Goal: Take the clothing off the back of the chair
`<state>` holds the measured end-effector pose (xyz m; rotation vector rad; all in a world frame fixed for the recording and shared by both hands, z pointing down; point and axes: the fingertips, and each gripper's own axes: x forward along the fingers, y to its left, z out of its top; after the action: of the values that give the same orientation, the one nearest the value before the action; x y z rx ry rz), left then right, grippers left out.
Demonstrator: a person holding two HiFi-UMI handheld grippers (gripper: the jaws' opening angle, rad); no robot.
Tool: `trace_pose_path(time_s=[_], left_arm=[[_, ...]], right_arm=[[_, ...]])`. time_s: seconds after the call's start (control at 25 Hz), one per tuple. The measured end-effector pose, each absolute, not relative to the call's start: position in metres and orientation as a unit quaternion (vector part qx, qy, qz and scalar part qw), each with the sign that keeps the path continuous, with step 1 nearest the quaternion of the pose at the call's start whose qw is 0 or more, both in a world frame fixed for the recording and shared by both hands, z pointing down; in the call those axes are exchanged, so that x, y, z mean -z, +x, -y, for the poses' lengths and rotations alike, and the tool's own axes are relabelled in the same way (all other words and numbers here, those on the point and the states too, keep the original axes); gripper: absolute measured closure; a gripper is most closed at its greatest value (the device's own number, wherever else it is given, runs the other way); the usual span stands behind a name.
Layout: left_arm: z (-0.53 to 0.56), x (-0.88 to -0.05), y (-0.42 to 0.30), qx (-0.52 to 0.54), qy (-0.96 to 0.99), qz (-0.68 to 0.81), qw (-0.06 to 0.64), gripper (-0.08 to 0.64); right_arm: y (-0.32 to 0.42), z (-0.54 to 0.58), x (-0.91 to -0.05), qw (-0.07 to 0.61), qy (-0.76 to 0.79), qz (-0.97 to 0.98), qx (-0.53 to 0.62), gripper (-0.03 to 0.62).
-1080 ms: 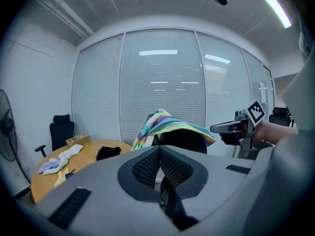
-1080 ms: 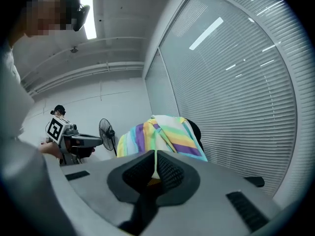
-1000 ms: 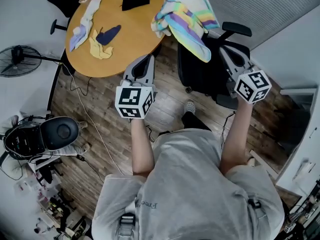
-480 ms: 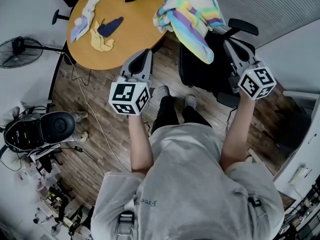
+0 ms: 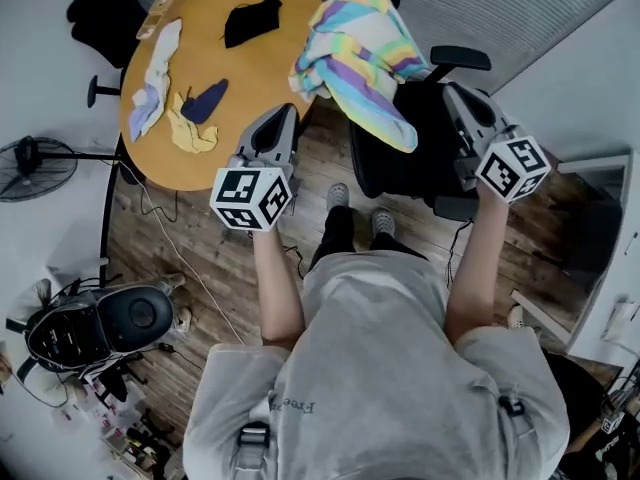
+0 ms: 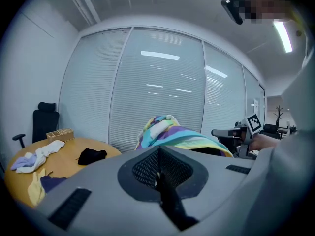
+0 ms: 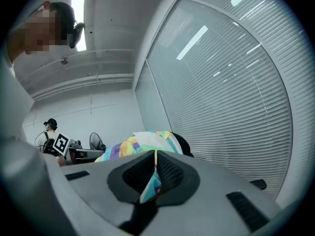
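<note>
The striped garment draped over the chair back looks soft and light, best pinched at a bunched fold; the left gripper and right gripper are both closed and empty.

We could read only one piece of print: a small word low on the grey shirt, upside down in the head view, which looked like "Free". The left cube and the right cube bore black-and-white square markers, patterns without letters or digits. Whatever print the small box on the counter carried was too small for us to read.
</note>
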<state>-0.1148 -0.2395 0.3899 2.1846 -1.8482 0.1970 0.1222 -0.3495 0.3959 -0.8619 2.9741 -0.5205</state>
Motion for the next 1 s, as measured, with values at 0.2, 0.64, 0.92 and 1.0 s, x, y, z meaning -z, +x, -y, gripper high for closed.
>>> trace_pose_path(time_s=[0.2,0.64,0.92,1.0], left_arm=[[0.26,-0.39,-0.131,-0.049,0.774,0.616,0.139,0.532],[0.3,-0.389,-0.133,-0.096,0.872,0.469,0.106,0.532],[0.318,-0.392,-0.139,-0.101,0.924,0.362,0.075,0.42],[0.324,-0.393,-0.138,-0.111,0.935,0.331,0.061,0.353]], right_arm=[[0.11,0.353,-0.378,0.012,-0.272,-0.951,0.15,0.563],[0.07,0.363,-0.364,0.008,-0.163,-0.977,0.136,0.561],[0.044,0.362,-0.369,-0.034,-0.099,-0.987,0.121,0.402],[0.036,0.358,-0.378,-0.07,-0.078,-0.987,0.119,0.307]])
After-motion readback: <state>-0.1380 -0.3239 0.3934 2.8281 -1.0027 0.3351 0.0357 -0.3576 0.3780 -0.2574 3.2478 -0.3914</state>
